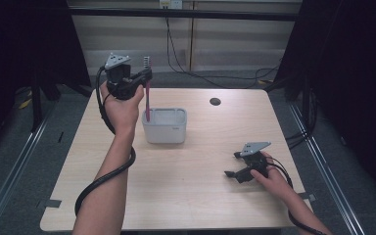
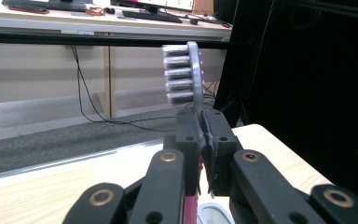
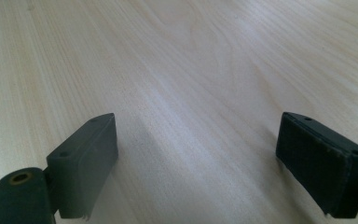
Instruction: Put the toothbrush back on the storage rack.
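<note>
Here, toward the far left corner of the surface (image 1: 200, 196), the left gripper (image 1: 145, 74) is held up in the air in the person's left hand (image 1: 122, 110); its fingers (image 2: 189, 135) are pressed together on the neck of a toothbrush (image 1: 147, 93), clamped just below the head; in the left gripper view the grey bristle rows stick out to the left of a pale grey neck, with small pink dots along its back; the pink handle (image 2: 191, 205) drops out of sight between the gripper's own black links, so most of its length is cut off there; in the high view the handle hangs upright and its lower end reaches into a white container (image 1: 165, 126) that stands on the surface left of centre, toward the far edge; whether the tip touches the container's floor cannot be made out; only a sliver of the container's pale rim (image 2: 214, 212) shows at the bottom of the left gripper view. Farther right, near the right edge and toward the near side, the right gripper (image 1: 231, 165) lies low at the surface in the right hand (image 1: 274, 181); its fingers (image 3: 86, 161) stand wide apart with only bare wood grain between them; whether they rest on the wood or hover just above it is hard to tell. A dark round hole (image 1: 215, 101) sits in the surface near the far edge, right of the container.
</note>
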`<action>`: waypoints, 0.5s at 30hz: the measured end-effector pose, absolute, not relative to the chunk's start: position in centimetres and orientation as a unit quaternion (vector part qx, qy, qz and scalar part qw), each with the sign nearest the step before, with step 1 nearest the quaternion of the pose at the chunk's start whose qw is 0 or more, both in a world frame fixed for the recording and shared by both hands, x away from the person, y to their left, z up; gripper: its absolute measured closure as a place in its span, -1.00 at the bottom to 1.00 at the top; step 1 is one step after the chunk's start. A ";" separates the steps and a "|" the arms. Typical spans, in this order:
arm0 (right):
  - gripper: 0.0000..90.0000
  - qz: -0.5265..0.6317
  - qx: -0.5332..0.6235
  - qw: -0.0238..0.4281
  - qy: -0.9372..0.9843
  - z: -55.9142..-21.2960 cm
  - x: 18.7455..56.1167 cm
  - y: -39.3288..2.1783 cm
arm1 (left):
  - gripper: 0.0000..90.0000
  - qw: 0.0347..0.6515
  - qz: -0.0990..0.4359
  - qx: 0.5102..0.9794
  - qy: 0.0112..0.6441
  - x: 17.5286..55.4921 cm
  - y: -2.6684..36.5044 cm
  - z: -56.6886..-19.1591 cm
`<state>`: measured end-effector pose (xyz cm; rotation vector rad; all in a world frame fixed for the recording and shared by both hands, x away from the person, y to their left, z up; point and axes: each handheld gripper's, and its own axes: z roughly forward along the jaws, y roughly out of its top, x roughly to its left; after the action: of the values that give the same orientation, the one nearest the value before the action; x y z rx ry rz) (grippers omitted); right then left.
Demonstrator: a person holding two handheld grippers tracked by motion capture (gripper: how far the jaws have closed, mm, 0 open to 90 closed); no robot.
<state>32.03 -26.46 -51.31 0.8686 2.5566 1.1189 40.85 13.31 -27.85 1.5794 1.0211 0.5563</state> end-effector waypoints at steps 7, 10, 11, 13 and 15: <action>-0.72 0.381 0.296 0.109 0.869 -51.3 32.0 -26.5 | 0.91 0.557 0.241 0.667 0.432 41.4 13.1 -27.9; -0.72 0.381 0.296 0.109 0.869 -51.3 32.0 -26.5 | 0.91 0.559 0.241 0.666 0.432 41.6 13.0 -27.9; -0.72 0.381 0.297 0.109 0.869 -51.3 32.0 -26.5 | 0.91 0.559 0.240 0.665 0.433 41.7 13.0 -27.9; -0.72 0.381 0.297 0.109 0.869 -51.3 32.0 -26.5 | 0.91 0.563 0.242 0.661 0.433 41.8 13.0 -27.9; -0.72 0.381 0.296 0.109 0.869 -51.3 32.0 -26.5 | 0.91 0.569 0.234 0.659 0.433 42.0 13.1 -27.9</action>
<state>32.04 -26.48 -51.31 0.8704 2.5553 1.1214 42.04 13.06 -27.85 1.5484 1.0162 0.5488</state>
